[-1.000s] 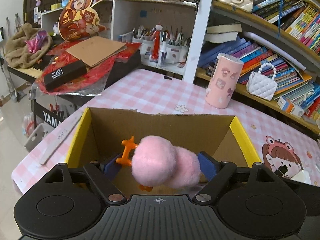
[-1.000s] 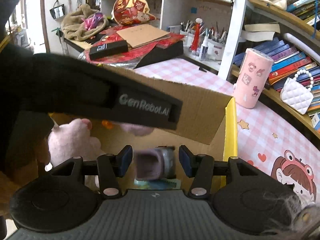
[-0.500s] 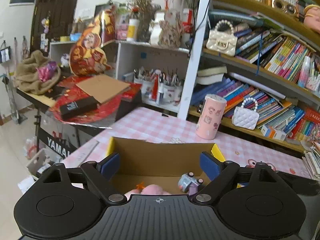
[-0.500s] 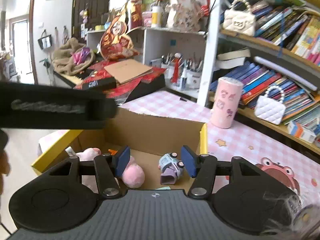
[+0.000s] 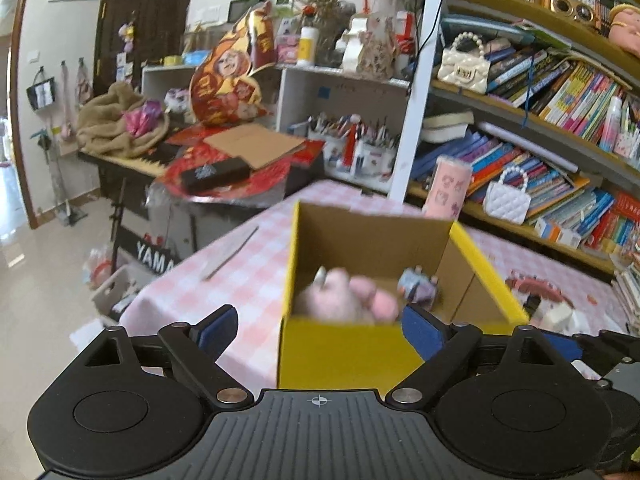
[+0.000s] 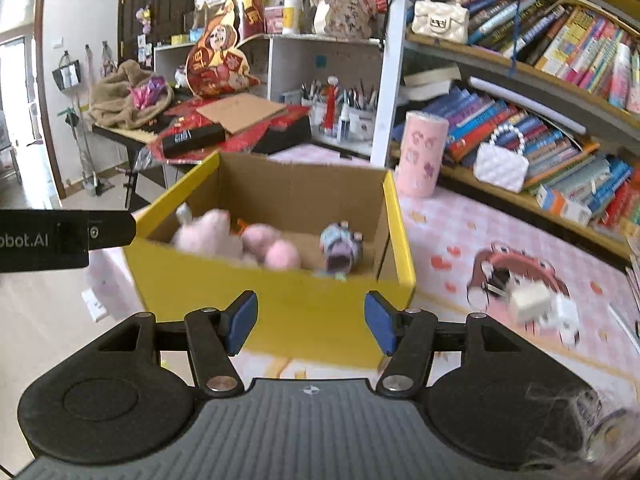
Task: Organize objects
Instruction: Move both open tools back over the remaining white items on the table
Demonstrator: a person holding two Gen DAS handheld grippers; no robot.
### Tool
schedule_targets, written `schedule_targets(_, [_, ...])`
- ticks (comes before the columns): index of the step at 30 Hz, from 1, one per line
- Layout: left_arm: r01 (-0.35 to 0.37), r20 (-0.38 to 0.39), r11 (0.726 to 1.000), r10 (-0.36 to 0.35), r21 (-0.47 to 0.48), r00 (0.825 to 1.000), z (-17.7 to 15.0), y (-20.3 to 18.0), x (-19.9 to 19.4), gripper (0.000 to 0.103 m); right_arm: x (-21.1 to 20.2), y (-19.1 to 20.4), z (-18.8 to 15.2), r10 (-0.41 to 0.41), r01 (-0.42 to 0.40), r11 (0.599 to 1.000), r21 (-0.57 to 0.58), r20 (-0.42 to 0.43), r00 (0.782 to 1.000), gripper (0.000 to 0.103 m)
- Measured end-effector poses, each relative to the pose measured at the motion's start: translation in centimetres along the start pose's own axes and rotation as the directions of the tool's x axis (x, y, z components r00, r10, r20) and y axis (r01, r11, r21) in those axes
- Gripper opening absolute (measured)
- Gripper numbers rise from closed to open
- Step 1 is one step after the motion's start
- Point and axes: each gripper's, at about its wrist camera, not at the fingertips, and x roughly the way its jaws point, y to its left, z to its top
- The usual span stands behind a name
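A yellow cardboard box (image 5: 344, 352) (image 6: 280, 300) stands open on the pink checked table (image 5: 240, 272). Inside lie a pink plush toy (image 5: 340, 294) (image 6: 236, 236) and a small purple-and-blue toy (image 5: 418, 282) (image 6: 340, 248). My left gripper (image 5: 318, 330) sits back from the box's near wall, its jaws wide and still opening, nothing between them. My right gripper (image 6: 310, 322) is also in front of the box, jaws opening and empty. Part of the left gripper's body (image 6: 60, 240) shows at the left edge of the right wrist view.
A pink cylinder tin (image 6: 422, 152) stands behind the box. Small white blocks (image 6: 540, 304) lie on the table at the right. Bookshelves (image 6: 540, 140) run along the back right. A cluttered keyboard stand (image 5: 224, 168) is at the left, with open floor below it.
Both grippers let go of their toys inside the box and pulled back out of it. The plush toy and the small toy now lie in the box, and the jaws stand wider.
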Motion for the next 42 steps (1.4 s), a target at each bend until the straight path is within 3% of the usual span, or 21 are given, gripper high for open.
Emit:
schedule_targets(8, [0.018,-0.045,1.0,-0.018,0.006,0.999,-3.1,0.3,-2.2,0.096,-2.8,0.9,-3.5,-0.046,0.047,0.999,0.019,-0.035,0.998,0.062])
schedule_targets(17, [0.114,-0.121,0.989,-0.102,0.096,0.987,-5.6,-2.3,-2.7,0.096,-5.2,-0.7,-6.8,-0.149,0.157,0.984,0.088,-0.086,0.985,0.067])
schedule_targets(32, [0.313,-0.199,0.925,-0.272,0.215,0.942,-6.7,-9.5,-1.7,0.096,-8.5,-6.9,-9.9,-0.342,0.369,0.905,0.21,-0.153,0.927,0.072])
schedule_targets(42, [0.383,-0.257,0.888,-0.32,0.253,0.912,-7.2,-14.6,0.0,0.097,-8.8,-11.2,-11.2,-0.395,0.437,0.866,0.244,-0.202,0.896,0.076])
